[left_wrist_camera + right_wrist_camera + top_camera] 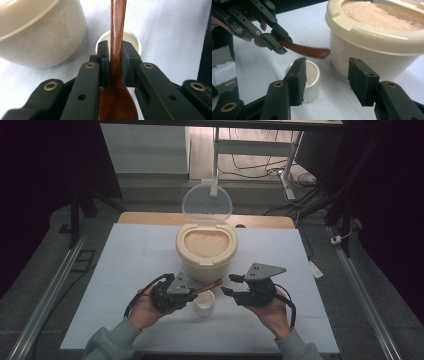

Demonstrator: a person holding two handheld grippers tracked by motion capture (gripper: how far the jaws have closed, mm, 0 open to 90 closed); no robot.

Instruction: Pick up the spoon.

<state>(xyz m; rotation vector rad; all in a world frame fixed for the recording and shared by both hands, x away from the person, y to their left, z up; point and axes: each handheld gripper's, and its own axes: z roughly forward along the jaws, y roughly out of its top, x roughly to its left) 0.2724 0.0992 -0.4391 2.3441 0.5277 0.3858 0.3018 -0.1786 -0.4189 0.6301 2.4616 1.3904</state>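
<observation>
Just in front of the cream rice container (206,251), on the white counter (130,265), stands a small white cup (204,303). The container's clear lid (206,204) stands raised behind it, and pale rice fills it nearly to the rim. The left hand-held gripper (192,294) sits left of the cup, its jaws clamped together on a brown wooden spoon (209,287). In the left gripper view the pads press both sides of the spoon's (117,50) neck, the bowl end lying back toward the camera and the handle running forward over the cup (132,40). In the right gripper view the handle tip (312,52) hangs above the cup (312,77), close to the container's wall (362,57) but apart from it. The right hand-held gripper (230,285) is held right of the cup, pointing toward it, jaws well apart with nothing between the pads.
</observation>
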